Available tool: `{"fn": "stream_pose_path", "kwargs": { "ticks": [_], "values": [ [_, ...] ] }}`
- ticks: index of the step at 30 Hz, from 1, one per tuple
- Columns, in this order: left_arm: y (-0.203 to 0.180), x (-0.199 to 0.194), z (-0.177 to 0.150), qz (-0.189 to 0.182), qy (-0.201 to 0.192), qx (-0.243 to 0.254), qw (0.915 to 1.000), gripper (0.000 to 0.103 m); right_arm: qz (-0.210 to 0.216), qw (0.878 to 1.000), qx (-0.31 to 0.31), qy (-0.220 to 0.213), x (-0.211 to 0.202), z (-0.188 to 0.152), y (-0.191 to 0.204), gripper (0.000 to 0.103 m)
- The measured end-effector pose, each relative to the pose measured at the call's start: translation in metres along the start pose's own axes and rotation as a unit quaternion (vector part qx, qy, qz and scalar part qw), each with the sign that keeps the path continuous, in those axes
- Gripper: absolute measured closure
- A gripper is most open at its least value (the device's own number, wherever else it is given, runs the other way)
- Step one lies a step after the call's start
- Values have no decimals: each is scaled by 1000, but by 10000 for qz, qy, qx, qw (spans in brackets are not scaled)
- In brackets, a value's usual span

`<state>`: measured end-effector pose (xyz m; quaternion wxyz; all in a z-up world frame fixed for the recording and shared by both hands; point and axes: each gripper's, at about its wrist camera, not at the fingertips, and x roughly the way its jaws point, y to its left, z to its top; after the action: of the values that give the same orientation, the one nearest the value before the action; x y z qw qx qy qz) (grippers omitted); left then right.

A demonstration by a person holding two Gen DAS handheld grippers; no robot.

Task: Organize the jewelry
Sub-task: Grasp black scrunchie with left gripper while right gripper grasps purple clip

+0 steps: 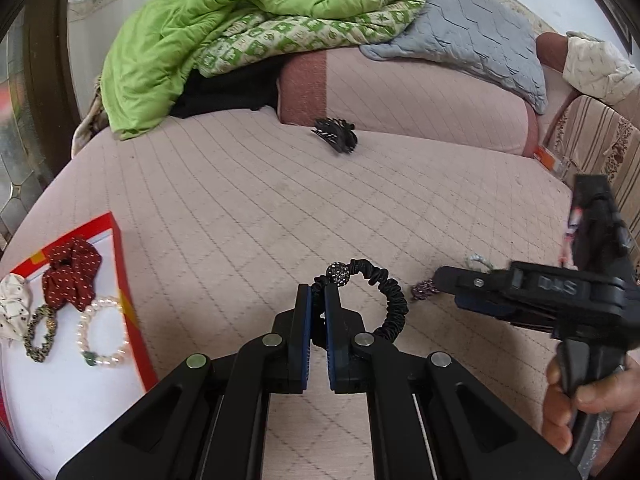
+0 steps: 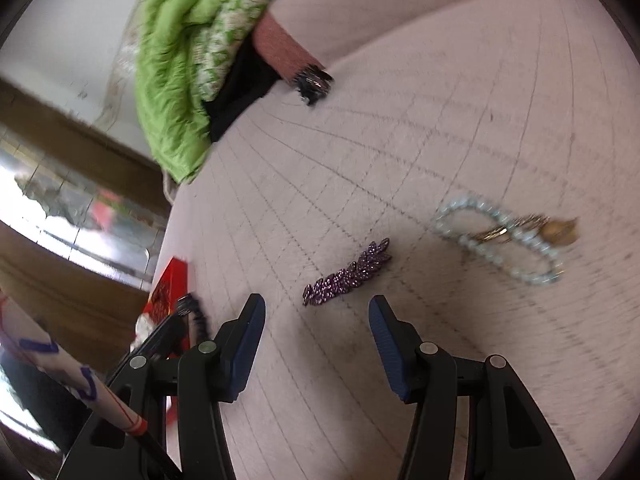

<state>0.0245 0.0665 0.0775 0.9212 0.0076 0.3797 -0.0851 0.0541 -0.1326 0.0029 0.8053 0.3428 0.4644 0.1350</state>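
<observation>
My left gripper [image 1: 319, 294] is shut on a black ruffled hair tie [image 1: 386, 292] with a sparkly bead, held just above the pink quilted bed. At the left lies a red-rimmed white box [image 1: 60, 392] holding a red dotted scrunchie [image 1: 72, 276], a pearl bracelet [image 1: 105, 334], a leopard hair tie and a white scrunchie. My right gripper [image 2: 316, 308] stands open over the bed, its fingers on either side of a purple rhinestone hair clip [image 2: 346, 274] without touching it. A pale blue bead bracelet [image 2: 496, 240] with gold rings lies to the right.
A black claw clip [image 1: 335, 135] rests at the foot of a pink cushion [image 1: 420, 96]. Green bedding [image 1: 224, 28] and a grey pad are piled at the back. A person's hand [image 1: 588, 408] holds the right gripper's handle at the right edge.
</observation>
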Motion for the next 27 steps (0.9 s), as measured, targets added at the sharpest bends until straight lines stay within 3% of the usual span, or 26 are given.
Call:
{"fn": "stream_pose_path", "kwargs": {
  "ticks": [3,5,7,9,11,12,13,14,19,22,27],
  "values": [
    [6,-1,-1,-30,9,-64,10000,97,-177,9996,197,-87,11,7,2,44],
    [7,-2,-2,-15,6,-67,10000,97,-528,9985,36,-103,19,12,12,45],
    [8,-2,-3,-9,19,-49,10000,97,-922,9950,-383,-5,29,14,26,45],
    [9,0,-3,0,47,-43,10000,97,-1533,9817,-1132,31,38,8,45,48],
    [9,2,-2,0,74,-57,10000,97,-2087,9629,-1711,-32,43,0,54,73],
    [9,3,-2,-12,86,-58,9999,97,-2137,9598,-1819,-63,43,-2,55,77],
    [8,3,-2,-17,92,-41,9999,97,-2068,9621,-1776,-69,40,-1,52,80],
    [7,4,-2,-8,95,-11,10000,97,-1990,9651,-1698,-77,36,1,48,89],
    [5,8,-2,-52,124,15,9999,97,-1080,9847,-1365,-90,14,3,31,91],
    [6,8,-1,-88,113,11,9999,97,-712,9846,-1566,-320,0,0,45,91],
    [8,8,-2,-69,104,25,9999,97,-630,9770,-1987,-447,-4,-7,66,91]
  ]
}}
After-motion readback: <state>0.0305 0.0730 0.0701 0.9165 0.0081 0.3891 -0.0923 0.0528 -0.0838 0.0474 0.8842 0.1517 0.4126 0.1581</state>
